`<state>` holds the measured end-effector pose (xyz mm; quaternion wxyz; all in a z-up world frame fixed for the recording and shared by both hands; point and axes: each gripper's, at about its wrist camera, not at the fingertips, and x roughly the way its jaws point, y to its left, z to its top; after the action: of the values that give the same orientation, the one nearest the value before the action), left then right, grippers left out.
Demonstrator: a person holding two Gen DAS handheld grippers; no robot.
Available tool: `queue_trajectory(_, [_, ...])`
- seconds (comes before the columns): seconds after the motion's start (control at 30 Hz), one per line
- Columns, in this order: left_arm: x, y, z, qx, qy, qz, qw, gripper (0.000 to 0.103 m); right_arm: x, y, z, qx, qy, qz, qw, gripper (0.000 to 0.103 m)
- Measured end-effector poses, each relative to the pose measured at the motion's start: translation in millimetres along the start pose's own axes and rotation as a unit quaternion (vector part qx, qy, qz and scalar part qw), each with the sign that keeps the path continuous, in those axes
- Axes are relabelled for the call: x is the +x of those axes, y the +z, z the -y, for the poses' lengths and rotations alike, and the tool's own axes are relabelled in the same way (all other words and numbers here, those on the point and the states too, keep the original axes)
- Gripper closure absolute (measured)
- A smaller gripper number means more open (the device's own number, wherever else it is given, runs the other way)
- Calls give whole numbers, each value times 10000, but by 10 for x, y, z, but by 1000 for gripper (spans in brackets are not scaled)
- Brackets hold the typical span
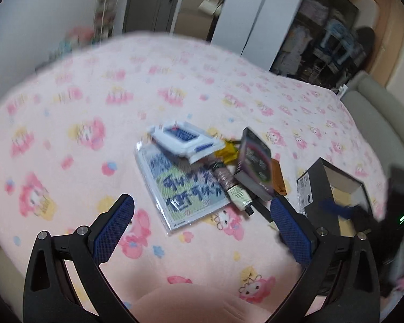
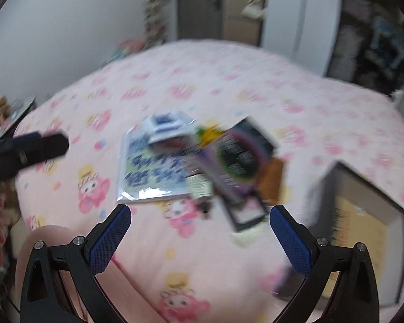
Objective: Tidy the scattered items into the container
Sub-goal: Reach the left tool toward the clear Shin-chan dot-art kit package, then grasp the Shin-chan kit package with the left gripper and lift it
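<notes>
A heap of small items lies mid-bed: a clear-sleeved card with blue writing [image 1: 185, 185] [image 2: 153, 172], a white and blue packet [image 1: 180, 140], a dark box with a purple ring [image 1: 253, 158] [image 2: 237, 158], an orange comb [image 1: 278, 177], a cream tube [image 1: 237, 193] and something yellow [image 1: 229, 150]. To their right stands an open black box [image 1: 334, 188] [image 2: 363, 202] with a cardboard inside. My left gripper [image 1: 202, 215] hovers open just short of the card. My right gripper [image 2: 200, 223] is open too, short of the heap, and shows blurred over the black box in the left wrist view.
The pink cartoon-print bed sheet [image 1: 94, 107] fills both views. A person's knee [image 1: 188, 304] sits at the near edge. A grey padded frame [image 1: 377, 113] borders the bed on the right. White wardrobe doors [image 1: 245, 13] and dark shelves [image 1: 323, 40] stand behind.
</notes>
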<state>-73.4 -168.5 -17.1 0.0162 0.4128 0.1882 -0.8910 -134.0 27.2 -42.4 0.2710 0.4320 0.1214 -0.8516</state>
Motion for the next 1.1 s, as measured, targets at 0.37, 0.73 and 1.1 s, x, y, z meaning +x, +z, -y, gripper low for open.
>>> queue_trajectory(0.37, [1046,129,-683,-344,86,-1383,9898,55,1100,213,-257,134,959,-999,9903,63])
queue_trajectory(0.73, [1810,18,-716,-560,-667,-2387,9672,54,1520,410,11,384,451,-1081,9924,64])
queue_trajectory(1.1, [1914,207,-699,-917,-822,-2269,9661,49,1795,612,-71,609,103,-1024,9928,63])
